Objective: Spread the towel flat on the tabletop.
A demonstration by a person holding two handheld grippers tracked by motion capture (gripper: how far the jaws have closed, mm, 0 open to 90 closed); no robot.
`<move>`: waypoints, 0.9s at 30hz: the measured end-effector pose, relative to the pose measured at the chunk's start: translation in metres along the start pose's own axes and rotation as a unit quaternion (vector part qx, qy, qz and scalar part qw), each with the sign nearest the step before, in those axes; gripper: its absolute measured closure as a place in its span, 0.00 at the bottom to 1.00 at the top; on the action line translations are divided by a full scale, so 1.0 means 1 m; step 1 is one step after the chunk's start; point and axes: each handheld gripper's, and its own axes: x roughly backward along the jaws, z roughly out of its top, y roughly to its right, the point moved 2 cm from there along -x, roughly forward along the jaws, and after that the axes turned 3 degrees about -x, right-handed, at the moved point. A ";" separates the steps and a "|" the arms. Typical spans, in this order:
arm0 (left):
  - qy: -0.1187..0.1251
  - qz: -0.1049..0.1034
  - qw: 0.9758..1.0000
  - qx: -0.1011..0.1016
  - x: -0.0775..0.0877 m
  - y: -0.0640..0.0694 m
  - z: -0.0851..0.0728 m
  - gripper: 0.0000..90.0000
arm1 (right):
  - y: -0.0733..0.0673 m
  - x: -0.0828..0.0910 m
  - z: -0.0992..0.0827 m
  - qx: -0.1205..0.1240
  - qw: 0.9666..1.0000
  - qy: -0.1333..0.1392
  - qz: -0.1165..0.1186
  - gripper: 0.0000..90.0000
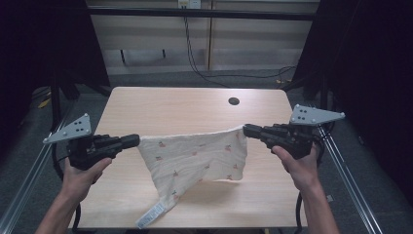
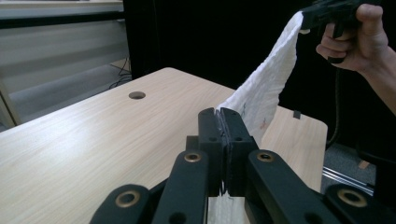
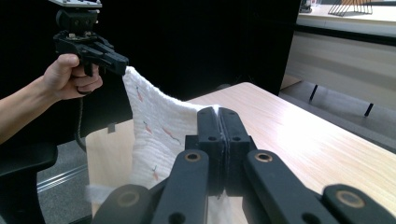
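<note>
A white cloth with small red prints hangs in the air over the wooden table, stretched between both grippers. My left gripper is shut on its left corner, and my right gripper is shut on its right corner. The cloth's lower point, with a white label, droops to the table near the front edge. In the left gripper view the jaws are pressed together on the cloth, which rises to the other gripper. The right gripper view shows the cloth running to the left gripper.
A round cable hole sits near the table's far right. Metal frame rails run along both sides of the table. Cables trail on the floor behind it, in front of a pale wall panel.
</note>
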 end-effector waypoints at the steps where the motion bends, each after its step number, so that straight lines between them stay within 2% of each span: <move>1: 0.004 0.002 1.000 -0.004 0.005 0.004 0.002 0.98 | -0.003 0.002 0.000 0.001 1.000 0.001 0.002 0.99; 3: 0.005 0.002 1.000 -0.006 0.008 0.006 0.004 0.98 | -0.006 0.003 0.001 0.003 1.000 -0.001 0.002 0.99; 4: 0.009 -0.003 1.000 -0.008 0.014 0.013 0.006 0.98 | -0.014 0.006 0.001 0.004 1.000 -0.010 -0.009 0.99; 6: 0.010 -0.004 1.000 -0.017 0.018 0.021 0.010 0.98 | -0.023 0.010 0.001 0.005 1.000 -0.008 -0.008 0.99; 8: 0.013 -0.013 1.000 -0.021 0.022 0.027 0.014 0.98 | -0.031 0.015 0.002 0.008 1.000 -0.011 -0.015 0.99; 9: 0.015 -0.010 1.000 -0.024 0.024 0.030 0.016 0.98 | -0.034 0.017 0.003 0.009 1.000 -0.010 -0.016 0.99; 12: 0.018 -0.009 0.999 -0.027 0.028 0.031 0.019 0.98 | -0.039 0.023 0.005 0.011 1.000 -0.002 -0.014 0.99; 13: 0.015 -0.003 1.000 -0.027 0.026 0.028 0.019 0.98 | -0.038 0.024 0.004 0.012 1.000 -0.001 -0.017 0.99; 16: 0.006 -0.005 1.000 -0.011 0.012 0.018 0.011 0.98 | -0.029 0.019 -0.005 0.002 1.000 -0.004 -0.020 0.99; 17: 0.006 -0.005 1.000 -0.011 0.012 0.018 0.011 0.98 | -0.025 0.017 -0.009 -0.003 1.000 -0.008 -0.023 0.99; 18: -0.005 0.000 1.000 -0.006 0.001 0.011 0.004 0.98 | -0.021 0.013 -0.013 -0.005 1.000 -0.011 -0.025 0.99; 20: -0.012 -0.005 1.000 0.005 -0.011 0.002 -0.003 0.98 | -0.010 0.007 -0.022 -0.016 0.999 -0.018 -0.030 0.99; 21: -0.012 -0.005 1.000 0.005 -0.011 0.002 -0.003 0.98 | -0.010 0.007 -0.022 -0.016 0.999 -0.018 -0.030 0.99; 22: -0.018 -0.002 1.000 0.010 -0.016 -0.002 -0.006 0.98 | -0.004 0.004 -0.025 -0.023 0.999 -0.019 -0.031 0.99; 23: -0.022 -0.002 1.000 0.020 -0.025 -0.011 -0.011 0.98 | 0.009 -0.002 -0.033 -0.042 0.998 -0.024 -0.037 0.99; 25: -0.025 -0.002 0.999 0.024 -0.029 -0.014 -0.013 0.98 | 0.013 -0.004 -0.035 -0.048 0.998 -0.024 -0.036 0.99; 26: -0.031 0.001 0.999 0.029 -0.035 -0.019 -0.017 0.98 | 0.022 -0.009 -0.040 -0.057 0.997 -0.031 -0.044 0.99; 27: -0.031 0.001 0.999 0.029 -0.035 -0.019 -0.017 0.98 | 0.022 -0.009 -0.040 -0.057 0.997 -0.031 -0.044 0.99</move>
